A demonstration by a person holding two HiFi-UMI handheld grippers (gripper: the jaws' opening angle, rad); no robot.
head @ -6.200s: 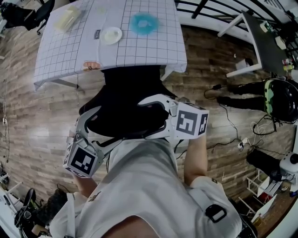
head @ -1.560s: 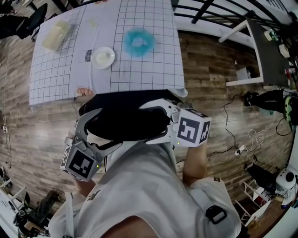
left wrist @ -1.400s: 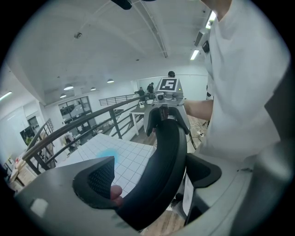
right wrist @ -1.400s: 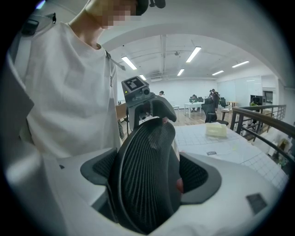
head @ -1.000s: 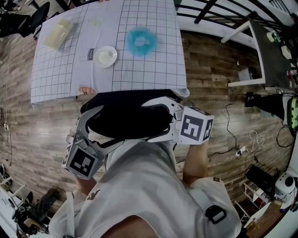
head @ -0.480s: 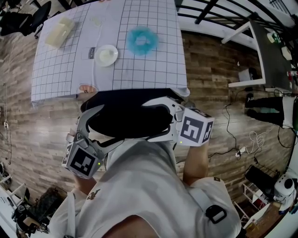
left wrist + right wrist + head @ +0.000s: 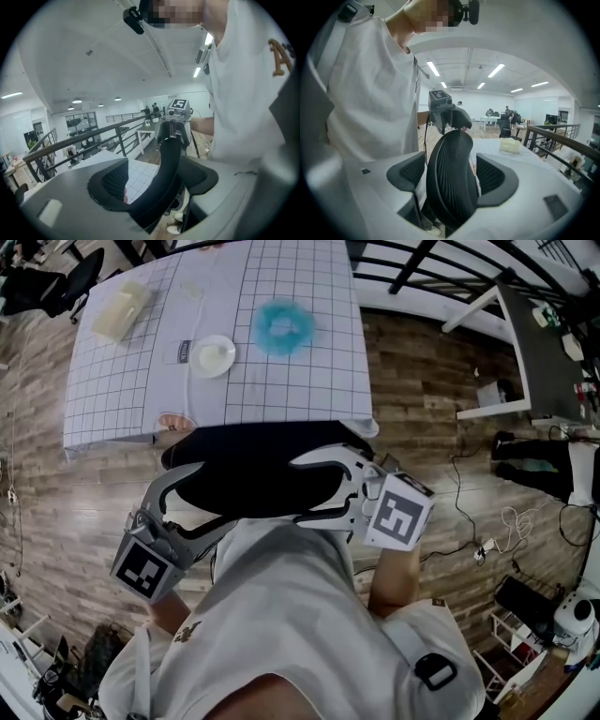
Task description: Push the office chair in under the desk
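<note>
- The chair looks as good as home. Its seat is out of sight beneath the worktop, and its black back stands right at the near edge, at six o'clock of the checked cloth.
- The left tool straddles the rim of the chair's back from eight o'clock. Its jaws have just been narrowing but are well parted, and a strip of cloth shows between one pad and the rim, so it grips nothing.
- The right tool straddles the same rim from four o'clock, its jaws also just narrowing. The mesh nearly fills the gap, yet I see no firm pinch.
- I'd call this the tail end of the push. Next comes either a last small shove toward twelve o'clock, or lifting both tools clear without tugging the chair out.
- On the cloth sit a white plate at eleven o'clock, a blue fluffy thing at twelve, and a pale block toward ten.
- The floor is wood plank all round. Cables trail at three o'clock, and a railing runs past one o'clock.
</note>
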